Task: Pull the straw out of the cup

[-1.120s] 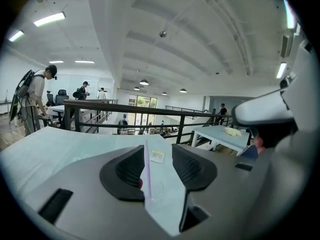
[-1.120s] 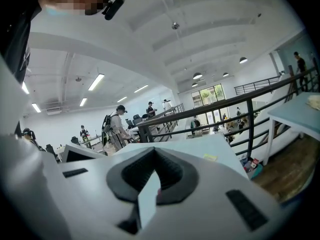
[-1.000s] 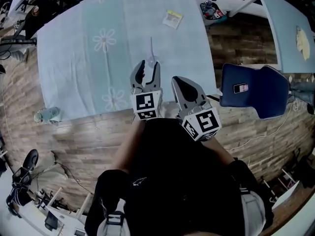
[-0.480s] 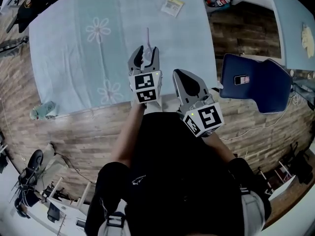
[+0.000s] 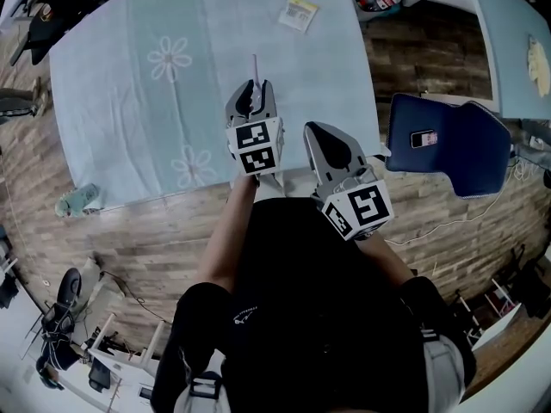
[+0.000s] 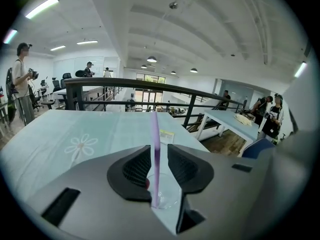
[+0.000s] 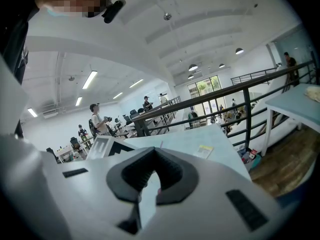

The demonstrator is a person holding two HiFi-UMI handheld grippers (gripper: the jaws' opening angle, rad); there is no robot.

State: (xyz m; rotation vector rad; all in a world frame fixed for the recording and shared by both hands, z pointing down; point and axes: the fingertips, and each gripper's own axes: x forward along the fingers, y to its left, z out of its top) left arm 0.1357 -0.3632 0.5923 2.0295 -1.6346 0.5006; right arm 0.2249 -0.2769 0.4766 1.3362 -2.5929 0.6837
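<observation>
Daisy-print tablecloth (image 5: 112, 101) carries the clear cup (image 6: 167, 196), purple straw (image 6: 154, 134) upright; left gripper (image 6: 159, 154) jaws, just closing, hug the cup, prob. to steady it, while right gripper (image 7: 152, 151), pinched together & empty, hangs beside, ready to pull.

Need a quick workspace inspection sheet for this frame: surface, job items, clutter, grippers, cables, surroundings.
Surface: table under a pale blue cloth with a flower print.
Job's things: clear cup near the table's near edge; purple straw upright in it, not yet pulled.
Clutter: one small packet at the far side of the cloth.
Grippers: left gripper jaws have just been closing, cup between them, pads appear to meet its sides; right gripper jaws together, nothing in them.
Cables: thin white cable on the wood floor by the chair.
Surroundings: blue chair with a phone on it; rag on the floor; railing and people beyond.
</observation>
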